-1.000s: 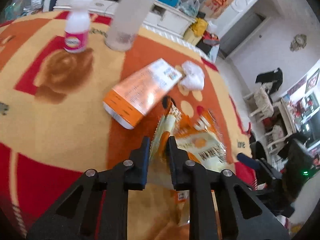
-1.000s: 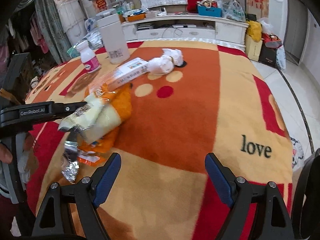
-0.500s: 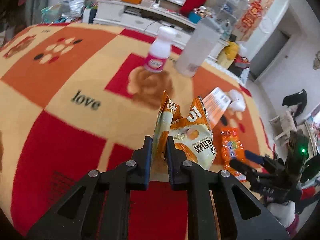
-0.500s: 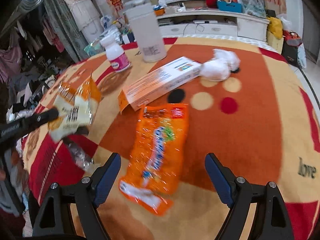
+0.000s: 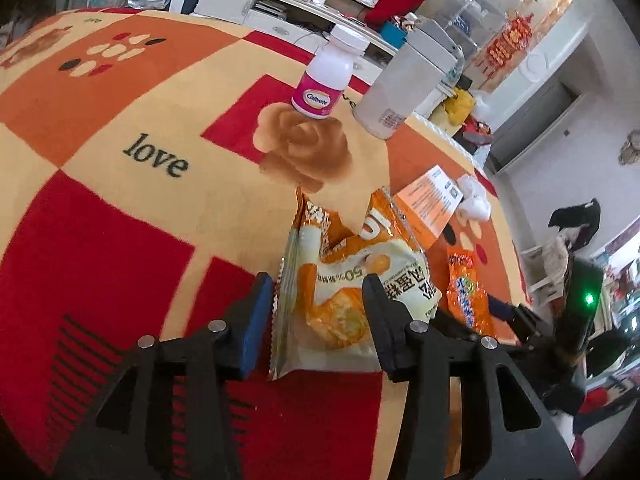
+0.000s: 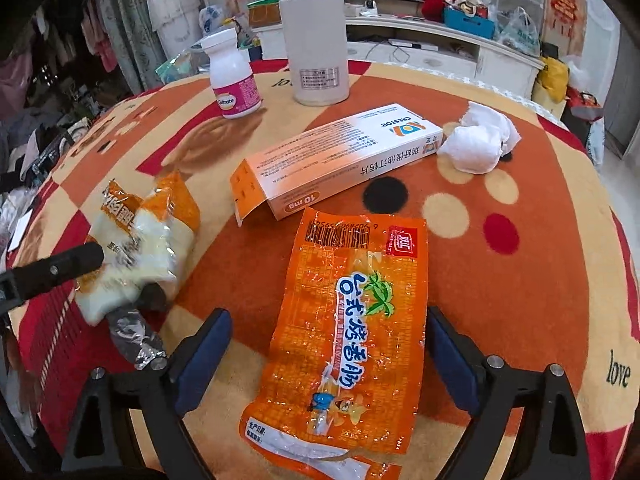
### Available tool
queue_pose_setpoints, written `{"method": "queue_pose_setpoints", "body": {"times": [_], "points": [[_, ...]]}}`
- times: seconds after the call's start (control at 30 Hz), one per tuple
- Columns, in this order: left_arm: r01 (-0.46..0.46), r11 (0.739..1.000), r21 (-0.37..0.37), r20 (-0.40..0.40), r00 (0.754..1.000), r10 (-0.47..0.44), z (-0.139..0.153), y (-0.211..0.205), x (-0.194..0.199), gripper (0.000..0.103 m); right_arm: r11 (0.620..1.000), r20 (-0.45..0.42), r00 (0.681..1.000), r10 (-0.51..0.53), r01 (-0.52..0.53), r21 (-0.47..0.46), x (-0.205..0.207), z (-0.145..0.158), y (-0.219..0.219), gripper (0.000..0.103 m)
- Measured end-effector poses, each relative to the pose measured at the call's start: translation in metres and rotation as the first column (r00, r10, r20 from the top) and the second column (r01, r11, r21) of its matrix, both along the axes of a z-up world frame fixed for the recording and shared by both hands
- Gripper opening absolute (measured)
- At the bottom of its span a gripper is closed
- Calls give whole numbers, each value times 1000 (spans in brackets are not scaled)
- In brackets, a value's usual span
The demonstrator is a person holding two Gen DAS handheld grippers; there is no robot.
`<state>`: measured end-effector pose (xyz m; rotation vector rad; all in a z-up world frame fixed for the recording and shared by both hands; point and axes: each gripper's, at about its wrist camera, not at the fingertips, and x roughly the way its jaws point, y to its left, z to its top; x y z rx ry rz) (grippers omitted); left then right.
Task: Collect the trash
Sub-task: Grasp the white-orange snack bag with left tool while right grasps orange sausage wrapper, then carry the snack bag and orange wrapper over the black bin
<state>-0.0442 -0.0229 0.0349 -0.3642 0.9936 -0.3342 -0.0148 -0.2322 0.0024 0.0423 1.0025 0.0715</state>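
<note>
My left gripper (image 5: 320, 312) is open, its jaws apart on either side of a white and orange snack bag (image 5: 352, 280) that rests on the table. The same bag (image 6: 140, 240) shows at the left of the right wrist view, with a left finger (image 6: 52, 270) beside it. My right gripper (image 6: 328, 356) is open and straddles a flat orange snack wrapper (image 6: 352, 328) lying on the cloth; this wrapper also shows in the left wrist view (image 5: 466, 292). An orange and white medicine box (image 6: 336, 160) and a crumpled white tissue (image 6: 480, 142) lie beyond.
A pink and white Caltrate bottle (image 6: 234, 76) and a tall grey flask (image 6: 316, 40) stand at the far side of the round table with its red and orange cloth (image 6: 520, 280). A crumpled silver foil piece (image 6: 134, 332) lies by the left bag. Shelves and clutter surround the table.
My left gripper carried the white and orange bag leftward across the table, then opened and let it go. The right gripper moved over the orange wrapper that the bag had covered.
</note>
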Motion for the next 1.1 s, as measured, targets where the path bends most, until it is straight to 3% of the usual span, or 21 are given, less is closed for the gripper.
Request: {"method": "queue_pose_setpoints", "body": {"times": [0.17, 0.23, 0.27, 0.33, 0.4, 0.7, 1.1], "points": [[11, 1000, 6, -16, 1000, -11, -7, -7, 5, 44, 999, 4, 1000, 14, -14, -53, -2, -2, 4, 91], [32, 999, -5, -39, 999, -32, -13, -11, 5, 29, 998, 22, 1000, 5, -4, -68, -4, 1, 3, 78], [32, 999, -6, -37, 999, -33, -13, -11, 4, 26, 998, 30, 1000, 6, -4, -65, -6, 2, 1, 64], [35, 999, -5, -21, 999, -36, -9, -12, 1, 18, 999, 30, 999, 14, -13, -33, -7, 5, -5, 59], [42, 999, -21, -13, 999, -42, -3, -13, -2, 17, 1000, 45, 999, 23, -23, -5, -11, 10, -9, 51], [93, 992, -83, 8, 996, -92, 20, -28, -19, 14, 998, 102, 994, 25, -31, 53, -45, 35, -28, 45], [199, 978, -67, 63, 979, -195, 48, -98, -35, 13, 997, 156, 986, -55, 46, 61, -94, 61, -84, 45]]}}
